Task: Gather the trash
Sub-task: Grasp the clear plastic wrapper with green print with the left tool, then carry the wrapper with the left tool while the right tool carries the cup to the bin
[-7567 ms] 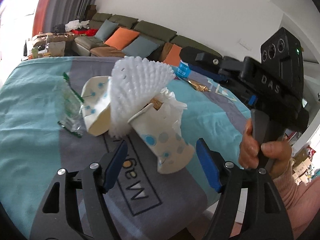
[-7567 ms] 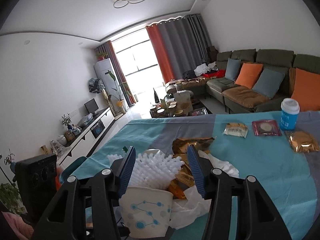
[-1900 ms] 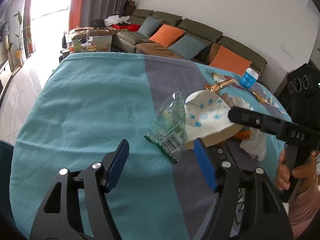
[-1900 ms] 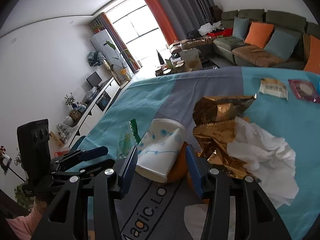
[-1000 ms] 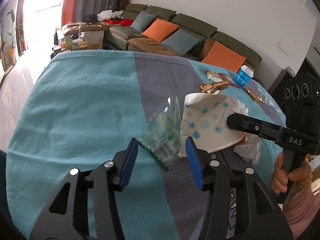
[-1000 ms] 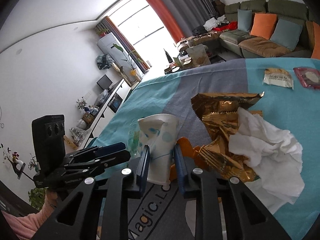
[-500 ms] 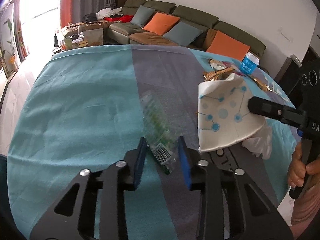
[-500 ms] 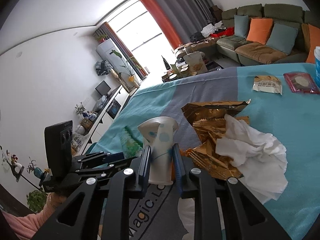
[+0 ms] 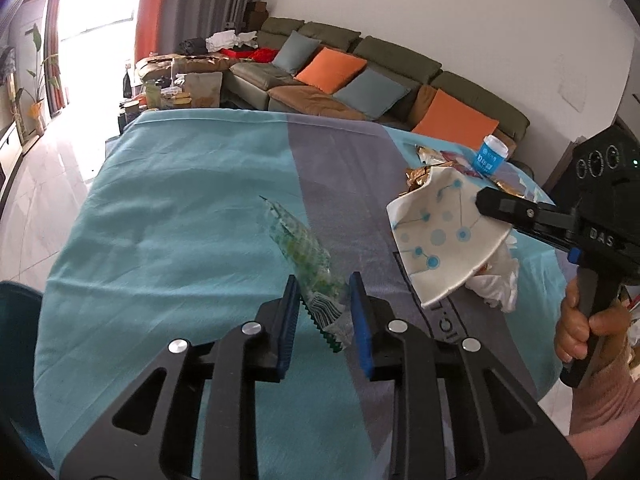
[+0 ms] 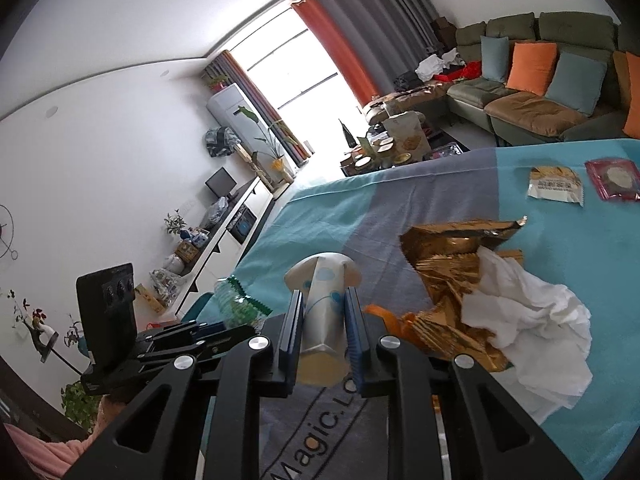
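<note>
- The left gripper [image 9: 323,296] points forward and downward, its two blue-padded fingers [image 9: 289,312] drawn close together; the jaws have just been closing, and a clear green-printed wrapper [image 9: 308,264] is pinched between the pads.
- The right gripper [image 10: 323,312] also tilts downward, its fingers [image 10: 295,320] pressed against both sides of a squashed paper cup [image 10: 322,312], which is lifted in their hold.
- In the left wrist view, the person's right hand [image 9: 588,332] wraps the black handle of the right gripper, thumb over the front, with a pink sleeve [image 9: 604,412] at the wrist.
</note>
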Demonstrator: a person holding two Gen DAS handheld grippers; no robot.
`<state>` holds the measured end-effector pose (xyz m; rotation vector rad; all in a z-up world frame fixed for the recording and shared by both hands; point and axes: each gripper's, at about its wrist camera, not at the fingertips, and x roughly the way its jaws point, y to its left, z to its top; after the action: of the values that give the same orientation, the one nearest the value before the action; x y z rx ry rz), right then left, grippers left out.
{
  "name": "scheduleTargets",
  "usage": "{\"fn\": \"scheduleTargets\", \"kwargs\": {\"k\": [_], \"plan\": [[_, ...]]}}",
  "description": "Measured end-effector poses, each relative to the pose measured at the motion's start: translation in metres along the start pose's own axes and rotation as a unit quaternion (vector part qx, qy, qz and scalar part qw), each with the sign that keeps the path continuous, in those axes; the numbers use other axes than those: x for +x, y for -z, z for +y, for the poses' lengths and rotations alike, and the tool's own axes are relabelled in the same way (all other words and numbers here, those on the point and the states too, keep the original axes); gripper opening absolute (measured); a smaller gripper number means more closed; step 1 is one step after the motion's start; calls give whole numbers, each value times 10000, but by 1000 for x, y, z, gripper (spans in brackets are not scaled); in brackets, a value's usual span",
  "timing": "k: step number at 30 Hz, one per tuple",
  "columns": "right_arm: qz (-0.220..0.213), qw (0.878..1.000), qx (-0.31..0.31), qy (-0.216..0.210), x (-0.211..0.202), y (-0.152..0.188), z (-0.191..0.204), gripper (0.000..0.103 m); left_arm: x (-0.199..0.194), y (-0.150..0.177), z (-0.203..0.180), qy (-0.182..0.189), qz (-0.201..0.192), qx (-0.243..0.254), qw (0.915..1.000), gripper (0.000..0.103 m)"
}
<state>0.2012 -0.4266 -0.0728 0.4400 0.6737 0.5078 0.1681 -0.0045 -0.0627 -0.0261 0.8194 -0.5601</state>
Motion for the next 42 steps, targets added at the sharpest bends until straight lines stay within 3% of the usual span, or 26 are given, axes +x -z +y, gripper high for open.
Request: {"fn": "scheduleTargets", "kwargs": {"k": [25,42], "plan": [[425,9939,-465,-909,72,-4,74,19,-96,50,64,-665,-372,-602,9953,25],[896,9804,-849,-1535,139,-6,143,19,-146,61,130,-1440,-556,-1001,9829,25]]}}
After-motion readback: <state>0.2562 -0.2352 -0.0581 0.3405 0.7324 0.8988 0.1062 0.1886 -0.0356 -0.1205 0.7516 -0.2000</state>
